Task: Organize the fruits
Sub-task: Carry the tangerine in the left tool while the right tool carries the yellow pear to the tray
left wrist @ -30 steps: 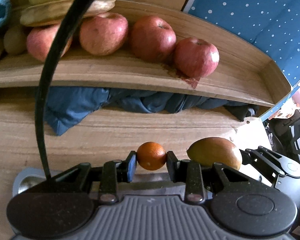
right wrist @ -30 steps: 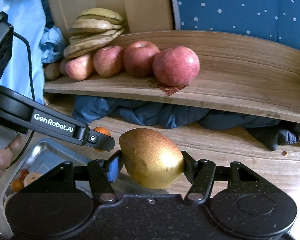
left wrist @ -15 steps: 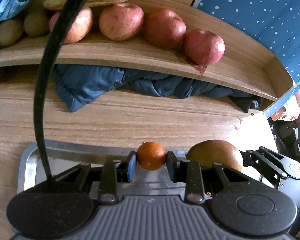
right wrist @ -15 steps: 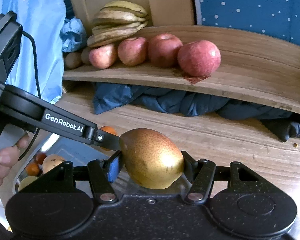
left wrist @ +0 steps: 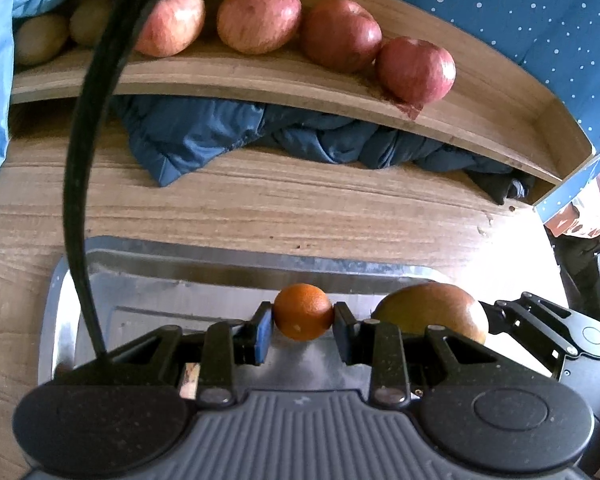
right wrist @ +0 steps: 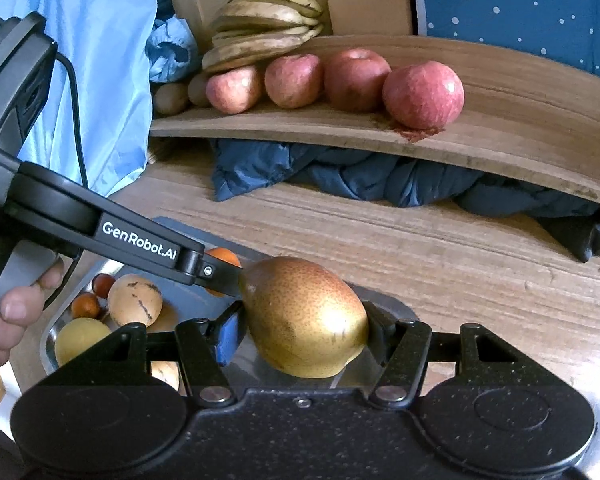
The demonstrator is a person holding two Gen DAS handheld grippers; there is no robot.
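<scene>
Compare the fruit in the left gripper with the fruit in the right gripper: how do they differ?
The orange in the left gripper is small, round and evenly orange; the pear in the right gripper is much bigger, elongated, and yellow-green with a reddish blush. The orange leaves the fingers close together; the pear spreads them wider. Both are clamped between the pads above the metal tray.

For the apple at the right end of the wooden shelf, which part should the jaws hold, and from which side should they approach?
Probably grip the rightmost apple across its widest middle, coming from the front and slightly above. It sits upright near the shelf front edge, bare board on its right; its left side is close to the neighbouring apple, so slide that jaw in carefully.
</scene>
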